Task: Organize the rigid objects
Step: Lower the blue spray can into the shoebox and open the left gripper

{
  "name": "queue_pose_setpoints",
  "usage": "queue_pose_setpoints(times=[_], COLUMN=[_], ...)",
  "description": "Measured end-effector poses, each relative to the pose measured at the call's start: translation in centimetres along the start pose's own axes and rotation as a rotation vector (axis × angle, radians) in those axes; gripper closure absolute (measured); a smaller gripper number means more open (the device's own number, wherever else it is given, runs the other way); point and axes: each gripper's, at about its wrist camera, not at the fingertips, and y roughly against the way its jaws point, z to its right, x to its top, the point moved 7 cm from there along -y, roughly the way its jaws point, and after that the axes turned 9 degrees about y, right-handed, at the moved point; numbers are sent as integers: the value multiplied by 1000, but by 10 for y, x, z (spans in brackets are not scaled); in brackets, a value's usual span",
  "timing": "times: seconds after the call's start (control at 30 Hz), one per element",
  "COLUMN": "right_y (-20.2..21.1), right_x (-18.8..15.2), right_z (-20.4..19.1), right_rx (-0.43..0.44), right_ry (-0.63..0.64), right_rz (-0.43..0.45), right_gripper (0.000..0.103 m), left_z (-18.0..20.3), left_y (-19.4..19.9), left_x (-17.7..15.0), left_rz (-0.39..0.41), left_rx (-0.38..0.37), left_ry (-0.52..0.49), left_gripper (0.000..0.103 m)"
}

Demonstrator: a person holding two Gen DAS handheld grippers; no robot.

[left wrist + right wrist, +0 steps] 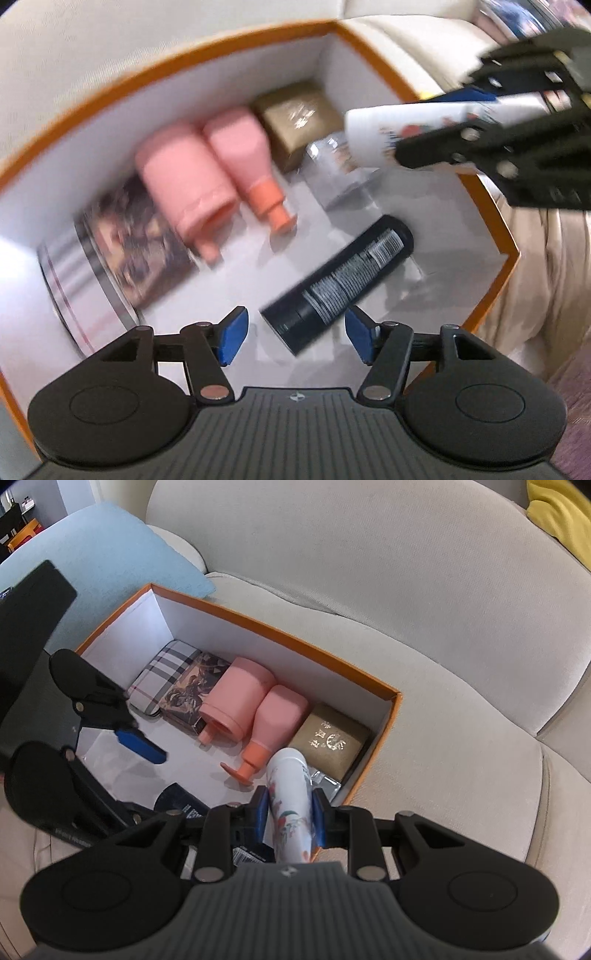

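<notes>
The right tongs [288, 821] are clamped on a white tube [290, 805] printed with flowers, held above the near right part of the orange-rimmed box [258, 622]. The left tongs [295, 334] stand apart, empty, over a dark bottle [340, 280] lying on the box floor. The box sits on a pale sofa [406, 590].

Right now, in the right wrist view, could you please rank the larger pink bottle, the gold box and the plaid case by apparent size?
1. Larger pink bottle
2. Gold box and plaid case: look alike; the case is partly hidden, so unranked.
</notes>
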Motion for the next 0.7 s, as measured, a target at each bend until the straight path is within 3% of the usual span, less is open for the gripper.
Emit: queue_pose_setpoints(times=[0.07,0.2,0.47,0.7], right_y=[-1,-3,-6,-7], right_x=[0,0,-2,-2], right_z=[-2,-4,-1,2], right_rx=[5,11,17,18], right_ry=[6,6,0,23], right_rz=[-3,-4,-4,-6], right_gripper=[77,78,78,78], left_z=[-3,-4,1,-7], left_y=[-8,-26,-46,-46], left_x=[-4,-5,3,15], left_rz=[-37,-98,-197,-198], left_rx=[-16,52,87,49], left_ry=[65,122,220,427], left_gripper=[32,33,39,37])
